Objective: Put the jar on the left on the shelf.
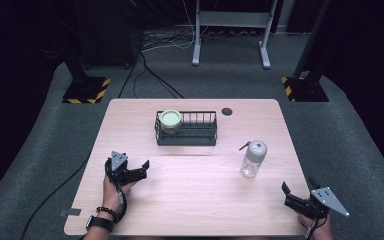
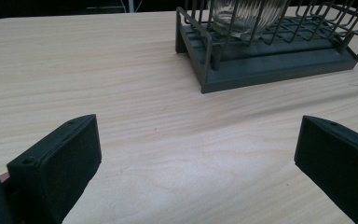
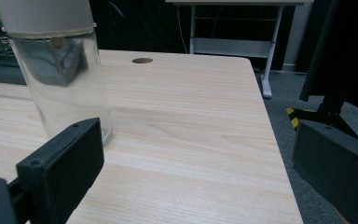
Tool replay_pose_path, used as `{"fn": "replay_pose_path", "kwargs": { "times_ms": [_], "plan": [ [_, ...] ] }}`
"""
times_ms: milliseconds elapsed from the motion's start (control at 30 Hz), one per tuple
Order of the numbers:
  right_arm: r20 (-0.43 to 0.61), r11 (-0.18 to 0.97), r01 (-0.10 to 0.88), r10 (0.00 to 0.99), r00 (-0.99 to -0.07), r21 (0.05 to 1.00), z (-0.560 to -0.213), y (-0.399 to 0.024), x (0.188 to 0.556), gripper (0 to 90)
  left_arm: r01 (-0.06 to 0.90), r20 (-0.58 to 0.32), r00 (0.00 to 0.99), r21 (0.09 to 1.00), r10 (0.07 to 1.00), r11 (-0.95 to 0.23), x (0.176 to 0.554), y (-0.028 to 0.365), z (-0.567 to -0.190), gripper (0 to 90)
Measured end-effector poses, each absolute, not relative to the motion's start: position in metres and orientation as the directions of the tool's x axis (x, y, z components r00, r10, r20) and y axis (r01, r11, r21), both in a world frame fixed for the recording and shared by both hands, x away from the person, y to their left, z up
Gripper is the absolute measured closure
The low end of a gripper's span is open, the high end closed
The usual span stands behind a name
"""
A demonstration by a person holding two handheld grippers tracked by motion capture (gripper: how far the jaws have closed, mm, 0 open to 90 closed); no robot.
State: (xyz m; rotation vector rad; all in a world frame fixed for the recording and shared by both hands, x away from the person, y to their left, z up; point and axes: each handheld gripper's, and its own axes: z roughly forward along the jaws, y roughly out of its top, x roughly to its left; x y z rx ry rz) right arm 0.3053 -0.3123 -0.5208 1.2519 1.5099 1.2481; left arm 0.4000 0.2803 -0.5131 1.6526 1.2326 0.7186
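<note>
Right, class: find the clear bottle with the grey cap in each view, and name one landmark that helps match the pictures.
High view: the bottle stands right of centre on the table, apart from the rack.
Left gripper view: the bottle is not in it.
Right gripper view: the bottle rises at the left edge.
Shared landmark: the round hole in the tabletop.

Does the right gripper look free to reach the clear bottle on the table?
Probably yes. The right gripper is open, the clear bottle stands upright ahead of it on the table, and bare wood lies between; the rack sits well apart.
</note>
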Motion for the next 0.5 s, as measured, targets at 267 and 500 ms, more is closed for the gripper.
{"fn": "replay_pose_path", "kwargs": {
  "times_ms": [267, 500],
  "plan": [
    [0.011, 0.029, 0.199, 0.981, -0.196, 0.979, -0.521, -0.312, 0.305, 1.4, 0.406, -0.08, 0.308, 0.912, 0.948, -0.054, 0.39, 0.291, -0.516, 0.4],
    [0.012, 0.028, 0.2, 0.981, -0.196, 0.979, -0.521, -0.312, 0.305, 1.4, 0.404, -0.08, 0.298, 0.913, 0.951, -0.05, 0.382, 0.299, -0.517, 0.5]
  ]
}}
